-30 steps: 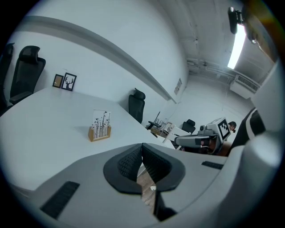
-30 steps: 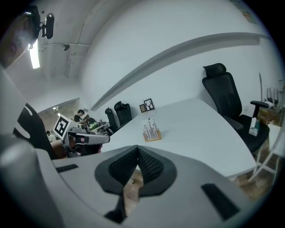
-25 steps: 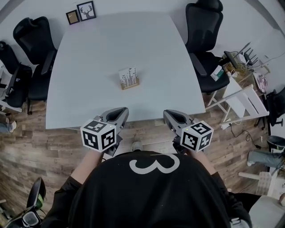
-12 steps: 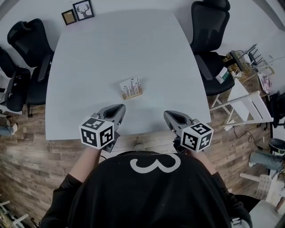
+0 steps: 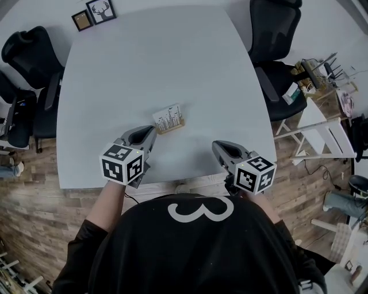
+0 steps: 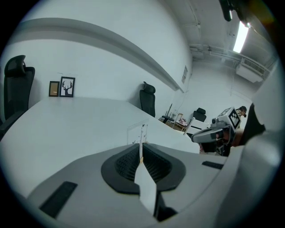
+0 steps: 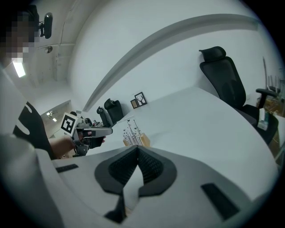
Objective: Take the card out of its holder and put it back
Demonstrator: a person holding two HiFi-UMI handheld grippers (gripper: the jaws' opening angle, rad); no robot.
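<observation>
A white card with thin black drawings [image 5: 168, 116] stands upright in a small wooden holder [image 5: 171, 127] on the pale table [image 5: 155, 63]. My left gripper [image 5: 148, 131] is shut and empty, its tips just short of the holder's near left side. Seen along its jaws, the card [image 6: 137, 134] rises right beyond the shut tips of the left gripper [image 6: 140, 152]. My right gripper [image 5: 217, 145] is shut and empty over the table's front edge, well to the right of the holder. The right gripper view shows card and holder [image 7: 135, 138] ahead, with the left gripper [image 7: 91, 132] beside them.
Two small picture frames [image 5: 93, 14] stand at the table's far left corner. Black office chairs [image 5: 273, 34] flank the table on the right and on the left [image 5: 29, 63]. A white rack [image 5: 319, 129] and clutter sit on the wood floor at right.
The left gripper has moved forward over the table, close up to the card holder. The right gripper has hardly moved. The whole view has shifted nearer the table.
</observation>
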